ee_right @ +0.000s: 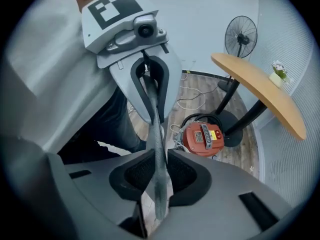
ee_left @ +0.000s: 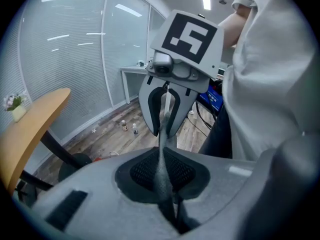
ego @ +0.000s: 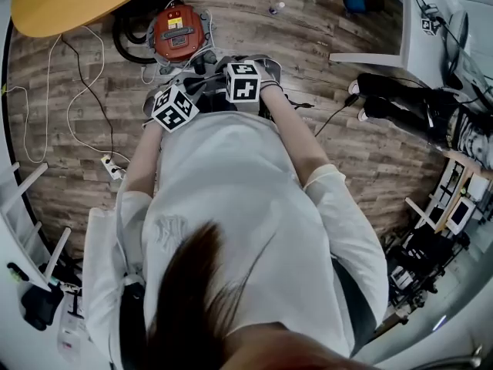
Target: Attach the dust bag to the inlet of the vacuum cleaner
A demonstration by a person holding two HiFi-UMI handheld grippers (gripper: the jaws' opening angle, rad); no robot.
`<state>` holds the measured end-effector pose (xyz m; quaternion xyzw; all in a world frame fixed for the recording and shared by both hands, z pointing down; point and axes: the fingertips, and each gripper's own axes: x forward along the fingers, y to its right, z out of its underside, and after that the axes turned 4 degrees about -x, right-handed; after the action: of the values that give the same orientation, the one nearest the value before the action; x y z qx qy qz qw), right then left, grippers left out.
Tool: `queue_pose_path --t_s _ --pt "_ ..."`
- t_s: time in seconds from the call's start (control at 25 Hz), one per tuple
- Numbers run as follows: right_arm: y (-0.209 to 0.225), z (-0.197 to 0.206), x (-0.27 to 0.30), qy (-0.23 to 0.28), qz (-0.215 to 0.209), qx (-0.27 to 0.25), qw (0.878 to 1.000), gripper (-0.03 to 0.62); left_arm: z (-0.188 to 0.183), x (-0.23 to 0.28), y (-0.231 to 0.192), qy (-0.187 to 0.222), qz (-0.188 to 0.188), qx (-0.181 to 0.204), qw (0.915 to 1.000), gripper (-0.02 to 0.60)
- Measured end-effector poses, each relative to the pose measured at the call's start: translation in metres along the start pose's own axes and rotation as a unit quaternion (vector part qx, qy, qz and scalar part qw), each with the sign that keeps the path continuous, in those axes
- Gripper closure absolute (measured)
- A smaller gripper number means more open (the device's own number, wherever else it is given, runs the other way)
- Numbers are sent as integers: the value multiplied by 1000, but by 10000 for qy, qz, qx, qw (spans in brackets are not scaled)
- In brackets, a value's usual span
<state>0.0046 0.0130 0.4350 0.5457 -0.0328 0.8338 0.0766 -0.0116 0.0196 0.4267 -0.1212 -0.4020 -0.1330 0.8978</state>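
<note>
Fingers (ee_left: pixel 142 173) of the left gripper (ee_left: pixel 162 180) are almost together and pinch a thin edge of the grey dust bag (ee_left: pixel 163 154). The right gripper (ee_right: pixel 159 180) stands a little wider, its pads also pressed on that edge. The two grippers face each other closely, so the cloth runs taut from one pair of jaws straight into the other. Seen from the head view, the bag hangs between them in front of the person's chest, just beside the red vacuum cleaner (ego: pixel 179 33); whether cloth and machine touch cannot be told. The vacuum cleaner stands on a brown wood-plank floor (ego: pixel 347 145), its black hose curled behind it, close to the foot of a round yellow table (ego: pixel 69 2). A white cable (ego: pixel 85 106) loops over the planks to a power strip (ego: pixel 112 168). Glass walls with pale blinds (ee_left: pixel 65 74) close the room, and long ceiling lights are reflected in them. Counted: two grippers, one dust bag, one vacuum cleaner, one round table with one small flower pot (ee_right: pixel 276 76) on it, two little bottles (ego: pixel 275 8) on the floor, and one standing fan (ee_right: pixel 241 36). At the right of the head view are the dark legs (ego: pixel 408 106) of a second person.
</note>
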Motion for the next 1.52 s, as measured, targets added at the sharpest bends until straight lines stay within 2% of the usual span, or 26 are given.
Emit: queue_pose_path --t_s 0.12,0.24,0.44,0.68,1.0,1.32,1.52 --pt "-8 2 7 -139 -138 -249 9995 548 11 9 5 -124 70 -9 9999 543" --pt "-16 5 21 -261 -226 -409 9986 557 30 24 11 -408 165 -151 9989 543" --pt "-19 5 34 -286 -307 -188 9989 559 49 36 10 -810 368 -593 9943 543" --pt "-16 5 34 -103 -272 160 9994 560 49 37 6 -866 378 -693 9931 541" --pt "-17 6 45 -138 -276 30 9995 560 58 43 7 -963 369 -733 9920 541" --pt "-29 16 69 -157 -510 29 9986 559 77 60 18 -1059 458 -871 9895 543" --pt "-29 27 91 -84 -588 280 9978 545 94 77 19 -1096 435 -1041 9876 541"
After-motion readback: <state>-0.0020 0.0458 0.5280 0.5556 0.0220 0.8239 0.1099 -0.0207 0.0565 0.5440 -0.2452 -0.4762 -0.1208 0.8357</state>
